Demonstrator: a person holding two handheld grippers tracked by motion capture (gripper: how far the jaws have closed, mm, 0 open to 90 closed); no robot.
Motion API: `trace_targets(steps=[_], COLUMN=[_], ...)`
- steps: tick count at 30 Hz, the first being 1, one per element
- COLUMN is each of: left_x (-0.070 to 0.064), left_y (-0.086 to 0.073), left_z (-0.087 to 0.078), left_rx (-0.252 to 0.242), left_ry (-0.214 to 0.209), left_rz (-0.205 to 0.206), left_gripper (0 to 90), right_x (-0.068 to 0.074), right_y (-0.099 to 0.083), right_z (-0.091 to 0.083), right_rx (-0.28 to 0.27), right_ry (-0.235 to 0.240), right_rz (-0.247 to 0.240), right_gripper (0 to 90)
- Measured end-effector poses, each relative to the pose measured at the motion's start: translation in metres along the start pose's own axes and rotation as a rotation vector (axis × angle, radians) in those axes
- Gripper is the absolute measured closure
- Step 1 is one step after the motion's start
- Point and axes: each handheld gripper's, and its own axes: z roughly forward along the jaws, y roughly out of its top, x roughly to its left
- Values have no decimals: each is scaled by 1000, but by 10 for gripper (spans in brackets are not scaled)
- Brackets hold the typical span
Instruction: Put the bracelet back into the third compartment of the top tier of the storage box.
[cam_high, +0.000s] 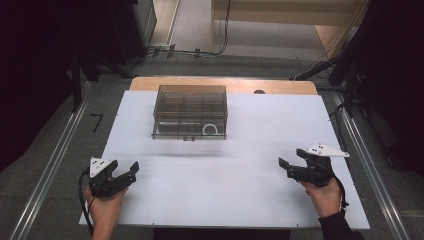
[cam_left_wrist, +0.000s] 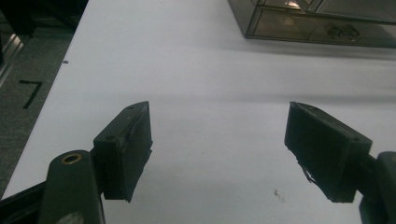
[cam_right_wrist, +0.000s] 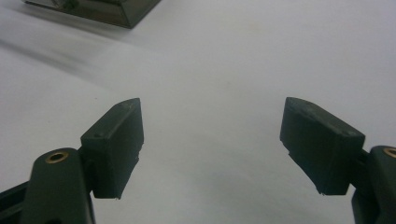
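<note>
A smoky clear plastic compartment box (cam_high: 190, 111) sits closed at the far middle of the white table (cam_high: 225, 190); a white ring-shaped item (cam_high: 210, 129) lies inside its front right cell. My left gripper (cam_high: 126, 169) rests near the front left edge, held by a hand, jaws wide apart with nothing between them. My right gripper (cam_high: 291, 158) is at the front right, also open and empty. In the left gripper view my own gripper (cam_left_wrist: 218, 140) faces the box (cam_left_wrist: 322, 21). The right gripper view has its gripper (cam_right_wrist: 212, 140) over bare table, the box's corner (cam_right_wrist: 107, 10) at top left.
A wooden table edge (cam_high: 225, 84) lies behind the white sheet. Metal rails (cam_high: 47, 175) run along both sides on the grey floor. Black stands and cables (cam_high: 195, 51) occupy the dark background. A black angle mark (cam_high: 97, 121) is on the floor at left.
</note>
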Motion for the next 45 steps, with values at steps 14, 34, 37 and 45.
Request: trace_targets(steps=[14, 34, 37, 45], left_x=[-1, -6, -7, -11], left_y=[0, 0, 0, 0], left_z=[0, -2, -2, -4], left_rx=[2, 3, 3, -2], left_ry=[2, -19, -22, -26], left_rz=[1, 8, 8, 20], left_gripper=[236, 236, 236, 235], right_x=[-21, -38, -41, -45], right_y=[-18, -34, -35, -41], right_z=[-15, -28, -30, -34], right_rx=[22, 36, 39, 45], right_ry=[-65, -118, -125, -145], right_rz=[15, 36, 41, 57], right_gripper=[198, 198, 198, 198])
